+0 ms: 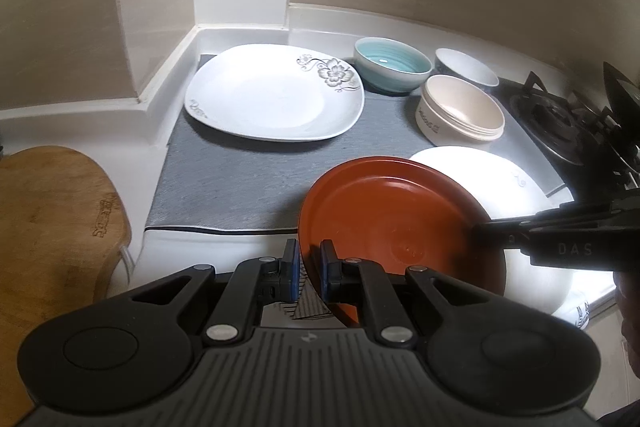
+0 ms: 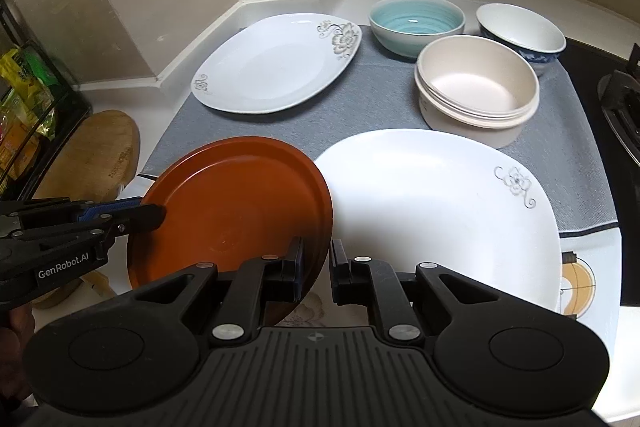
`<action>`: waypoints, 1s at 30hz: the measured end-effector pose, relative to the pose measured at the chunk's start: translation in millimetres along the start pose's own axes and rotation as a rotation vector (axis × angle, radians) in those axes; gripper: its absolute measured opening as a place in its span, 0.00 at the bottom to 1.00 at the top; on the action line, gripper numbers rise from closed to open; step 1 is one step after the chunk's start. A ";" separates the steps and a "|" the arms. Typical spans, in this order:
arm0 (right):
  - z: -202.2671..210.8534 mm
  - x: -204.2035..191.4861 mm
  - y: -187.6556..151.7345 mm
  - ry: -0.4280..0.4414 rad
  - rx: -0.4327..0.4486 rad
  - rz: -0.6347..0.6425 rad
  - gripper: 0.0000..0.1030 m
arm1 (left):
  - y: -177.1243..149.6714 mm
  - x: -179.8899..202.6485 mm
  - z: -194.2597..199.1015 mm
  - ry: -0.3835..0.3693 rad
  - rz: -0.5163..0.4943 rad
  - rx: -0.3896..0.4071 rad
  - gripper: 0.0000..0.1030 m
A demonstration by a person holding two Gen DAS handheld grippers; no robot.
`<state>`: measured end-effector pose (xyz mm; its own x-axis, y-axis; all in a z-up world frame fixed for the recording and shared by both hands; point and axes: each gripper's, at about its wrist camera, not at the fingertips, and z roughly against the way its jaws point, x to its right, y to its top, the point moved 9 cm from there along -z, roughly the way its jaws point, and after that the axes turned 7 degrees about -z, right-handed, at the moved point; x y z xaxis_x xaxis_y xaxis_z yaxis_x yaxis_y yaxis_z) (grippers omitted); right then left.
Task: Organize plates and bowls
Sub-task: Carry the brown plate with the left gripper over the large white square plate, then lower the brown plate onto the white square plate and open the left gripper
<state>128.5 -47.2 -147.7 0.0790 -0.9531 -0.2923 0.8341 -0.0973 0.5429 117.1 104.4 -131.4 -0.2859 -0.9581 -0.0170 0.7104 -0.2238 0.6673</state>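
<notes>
A smooth, round orange-brown plate (image 2: 236,211) hangs tilted above the front of the grey woven mat (image 2: 360,99), its edge overlapping the glossy white flower-printed plate (image 2: 440,211) at 3 o'clock. The left gripper (image 1: 308,269) pinches its rim between narrow fingers; the right gripper (image 2: 317,269) likewise straddles the opposite rim, closed on it. At 12 o'clock lie a second white plate (image 2: 272,67), a ribbed teal bowl (image 2: 416,23), a cream bowl (image 2: 476,87) and a blue-patterned bowl (image 2: 520,31); a wooden board (image 1: 52,219) sits at 9 o'clock.
</notes>
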 end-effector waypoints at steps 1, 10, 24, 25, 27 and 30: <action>0.5 1.5 0.0 -0.003 0.001 -0.003 0.14 | 0.3 2.0 -1.0 -0.003 -0.003 0.000 0.10; 3.7 20.8 -2.0 -0.036 0.007 -0.046 0.14 | 9.3 21.7 -14.3 -0.047 -0.044 0.005 0.10; 19.3 87.4 -6.1 -0.149 0.031 -0.172 0.14 | 27.6 91.1 -53.6 -0.169 -0.187 0.000 0.10; 19.5 91.8 -7.6 -0.157 0.028 -0.176 0.14 | 27.2 94.1 -57.2 -0.176 -0.188 -0.008 0.10; 19.6 98.9 -10.3 -0.173 0.026 -0.182 0.14 | 26.3 98.9 -64.0 -0.189 -0.188 -0.022 0.10; 17.6 105.2 -13.9 -0.191 0.017 -0.194 0.14 | 24.7 101.0 -71.2 -0.193 -0.194 -0.037 0.10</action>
<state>115.6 -151.1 -172.2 -0.1875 -0.9526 -0.2394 0.8140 -0.2872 0.5049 151.5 -10.7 -169.7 -0.5337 -0.8457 0.0023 0.6522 -0.4099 0.6377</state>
